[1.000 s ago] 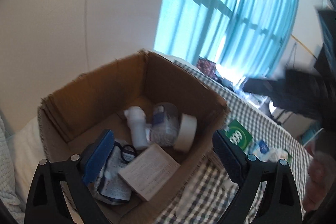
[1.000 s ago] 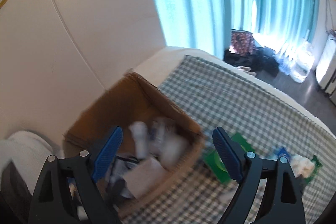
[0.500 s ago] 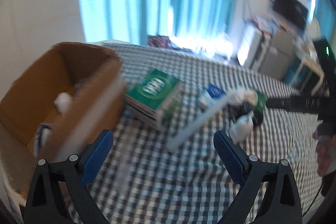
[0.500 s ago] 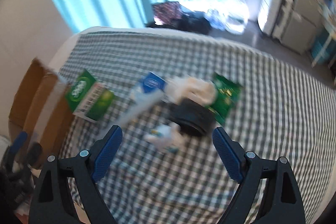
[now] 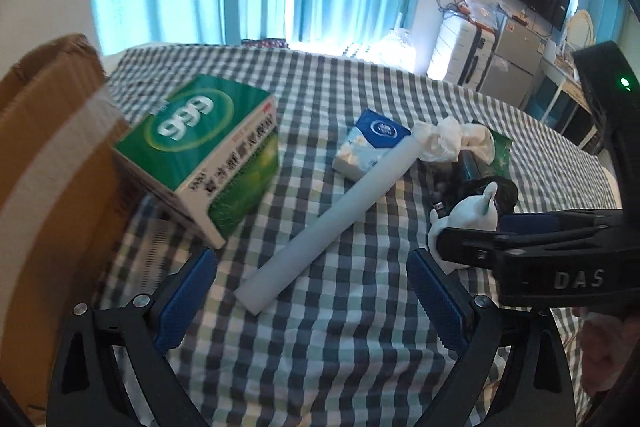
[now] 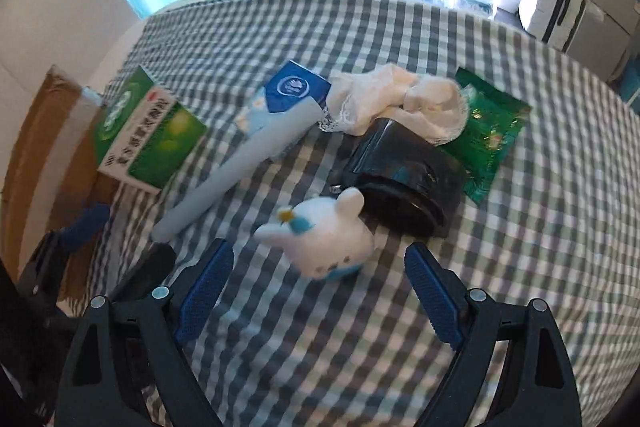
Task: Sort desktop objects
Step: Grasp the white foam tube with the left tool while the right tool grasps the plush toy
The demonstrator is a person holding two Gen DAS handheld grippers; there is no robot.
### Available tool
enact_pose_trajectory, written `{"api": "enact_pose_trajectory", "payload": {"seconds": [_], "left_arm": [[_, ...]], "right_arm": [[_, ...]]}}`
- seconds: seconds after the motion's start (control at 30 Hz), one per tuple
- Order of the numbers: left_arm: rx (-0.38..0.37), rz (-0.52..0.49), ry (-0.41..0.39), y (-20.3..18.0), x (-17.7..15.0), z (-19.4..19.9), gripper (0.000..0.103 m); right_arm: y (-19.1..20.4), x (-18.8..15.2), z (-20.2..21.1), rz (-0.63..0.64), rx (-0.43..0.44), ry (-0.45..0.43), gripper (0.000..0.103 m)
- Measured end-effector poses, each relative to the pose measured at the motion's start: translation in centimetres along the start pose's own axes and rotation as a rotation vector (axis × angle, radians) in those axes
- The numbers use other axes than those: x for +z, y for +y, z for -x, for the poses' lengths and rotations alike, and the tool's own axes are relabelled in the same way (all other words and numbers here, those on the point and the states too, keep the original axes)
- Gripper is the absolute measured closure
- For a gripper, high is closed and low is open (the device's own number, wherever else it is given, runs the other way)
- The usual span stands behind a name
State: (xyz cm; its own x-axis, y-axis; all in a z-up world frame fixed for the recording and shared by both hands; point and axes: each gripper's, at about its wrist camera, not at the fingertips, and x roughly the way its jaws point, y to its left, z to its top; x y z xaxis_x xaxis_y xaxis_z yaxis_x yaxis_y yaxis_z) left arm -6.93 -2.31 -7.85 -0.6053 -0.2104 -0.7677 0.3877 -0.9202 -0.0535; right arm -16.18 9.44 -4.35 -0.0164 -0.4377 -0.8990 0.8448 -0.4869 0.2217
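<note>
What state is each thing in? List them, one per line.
left gripper: open, empty
right gripper: open, empty
cardboard box: open-topped
green box: closed, leaning on the cardboard box
white tube: lying flat
plush toy: tipped over
tissue pack: partly under the white tube

Green box [image 5: 200, 147]; white tube [image 5: 332, 215]; blue-white tissue pack [image 5: 370, 143]; grey-white checked cloth [image 5: 320, 347]; brown carton [image 5: 36, 167].

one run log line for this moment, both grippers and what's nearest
left gripper: open, empty, over white tube | right gripper: open, empty, at plush toy | cardboard box: left edge
</note>
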Motion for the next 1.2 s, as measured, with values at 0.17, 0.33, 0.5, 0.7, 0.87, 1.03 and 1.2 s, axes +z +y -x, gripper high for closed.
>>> {"api": "enact_pose_trajectory", "payload": {"seconds": [0.17,0.33,0.5,0.7,0.87,1.03,1.2], "left_arm": [[0.011,-0.074,0.002,-0.9,0.0,-1.8,0.004],[-0.012,-0.058,0.031,-0.7,0.2,-4.3,0.009],[-0.041,-0.08,0.064,-0.6,0.3,-6.4,0.061],[-0.059,-0.084,0.059,-0.7,0.5,-5.7,0.089],[-0.025,-0.086,0.078,-1.4,1.4,-5.0,0.091],[-0.027,-0.03,0.123,-0.8,1.7,-5.0,0.092],[0.001,-0.053,0.151,-0.4,0.6,-5.8,0.083]], "right_arm": [[0.2,0.4,-2.5,0.023,-0.025,0.026,0.034],[-0.6,0.4,-2.3,0.0,-0.024,0.047,0.052],[-1.9,0.5,1.3,-0.085,0.093,0.03,0.052],[-4.4,0.2,4.5,-0.158,0.146,-0.013,0.052],[-5.5,0.4,5.0,-0.141,0.135,-0.018,0.054],[-3.7,0.9,3.4,-0.093,0.21,0.008,0.054],[-1.3,1.3,-0.3,-0.024,0.204,0.057,0.049]]}}
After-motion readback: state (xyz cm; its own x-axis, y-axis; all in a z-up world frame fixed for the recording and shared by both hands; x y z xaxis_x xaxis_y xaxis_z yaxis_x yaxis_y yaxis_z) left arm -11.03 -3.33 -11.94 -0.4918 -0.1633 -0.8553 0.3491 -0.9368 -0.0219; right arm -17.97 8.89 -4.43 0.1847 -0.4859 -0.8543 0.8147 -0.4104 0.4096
